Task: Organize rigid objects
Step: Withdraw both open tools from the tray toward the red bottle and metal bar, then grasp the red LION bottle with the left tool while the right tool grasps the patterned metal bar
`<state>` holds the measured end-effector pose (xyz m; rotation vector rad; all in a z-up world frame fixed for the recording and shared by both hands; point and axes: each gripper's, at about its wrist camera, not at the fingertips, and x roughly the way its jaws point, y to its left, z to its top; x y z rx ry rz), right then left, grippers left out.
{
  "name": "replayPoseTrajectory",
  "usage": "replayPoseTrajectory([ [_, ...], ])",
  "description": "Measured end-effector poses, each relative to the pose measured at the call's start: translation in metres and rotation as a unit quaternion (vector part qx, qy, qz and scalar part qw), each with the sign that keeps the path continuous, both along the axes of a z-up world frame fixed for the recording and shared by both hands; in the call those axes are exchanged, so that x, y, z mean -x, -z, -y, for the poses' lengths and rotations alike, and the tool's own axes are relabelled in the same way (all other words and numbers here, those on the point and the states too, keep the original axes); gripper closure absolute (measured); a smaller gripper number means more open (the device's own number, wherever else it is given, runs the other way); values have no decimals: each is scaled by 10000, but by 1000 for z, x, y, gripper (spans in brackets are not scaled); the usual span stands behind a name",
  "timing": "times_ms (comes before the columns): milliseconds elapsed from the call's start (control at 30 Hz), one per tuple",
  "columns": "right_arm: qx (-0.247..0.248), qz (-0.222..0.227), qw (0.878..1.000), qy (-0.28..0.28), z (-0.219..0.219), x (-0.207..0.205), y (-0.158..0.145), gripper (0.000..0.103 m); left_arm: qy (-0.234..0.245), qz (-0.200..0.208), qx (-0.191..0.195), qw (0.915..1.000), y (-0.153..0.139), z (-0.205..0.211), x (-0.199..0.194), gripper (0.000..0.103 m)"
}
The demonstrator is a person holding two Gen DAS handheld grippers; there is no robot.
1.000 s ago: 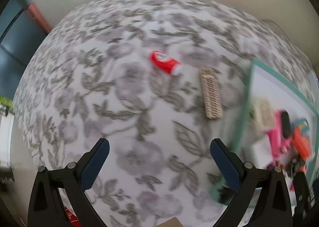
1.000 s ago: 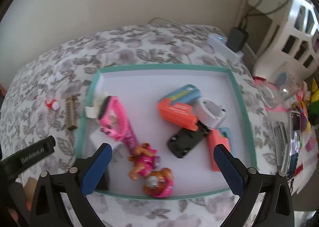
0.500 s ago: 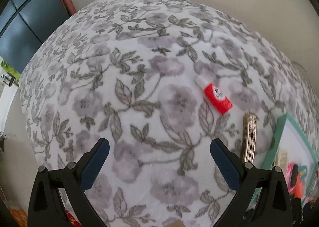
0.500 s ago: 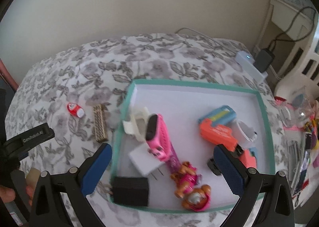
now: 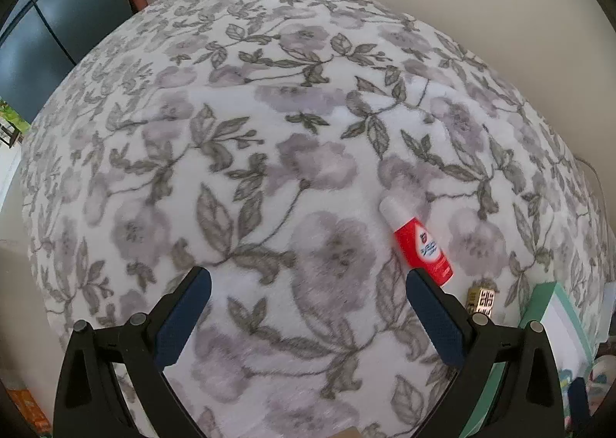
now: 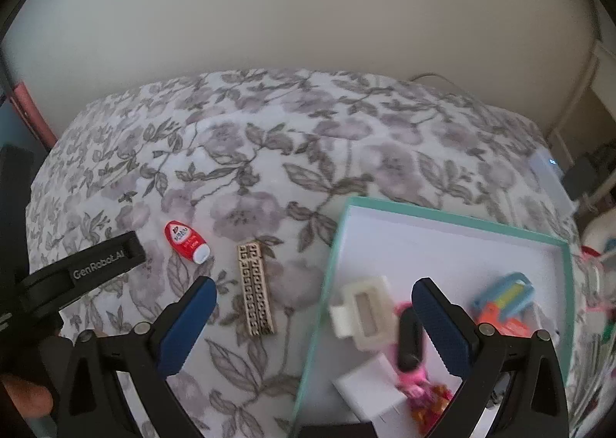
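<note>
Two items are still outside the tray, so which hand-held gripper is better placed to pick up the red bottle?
Left. The left hand-held gripper is open with the red bottle just beyond its right finger. The right hand-held gripper straddles the tray edge, nearer the patterned bar.

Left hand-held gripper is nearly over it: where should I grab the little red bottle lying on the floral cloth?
Grip the red bottle across its flat red body, not the rounded white cap. It lies on its side, so come down from above with the left hand-held gripper, fingers straddling its narrow width.
</note>
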<state>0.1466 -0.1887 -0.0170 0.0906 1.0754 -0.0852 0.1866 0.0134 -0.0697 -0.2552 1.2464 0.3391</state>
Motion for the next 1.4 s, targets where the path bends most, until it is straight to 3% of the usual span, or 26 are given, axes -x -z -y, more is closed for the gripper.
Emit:
replayPoseTrajectory([
  [567, -265, -199, 9986, -406, -19, -41, 39, 33, 155, -90, 160, 9997, 21, 2, -43, 2],
  [1133, -267, -415, 9972, -556, -24, -42, 50, 33, 728, -188, 237, 9969, 43, 30, -53, 2],
  [1400, -228, -428, 9970, -600, -24, -43, 50, 33, 781, -262, 311, 9961, 53, 35, -52, 2],
])
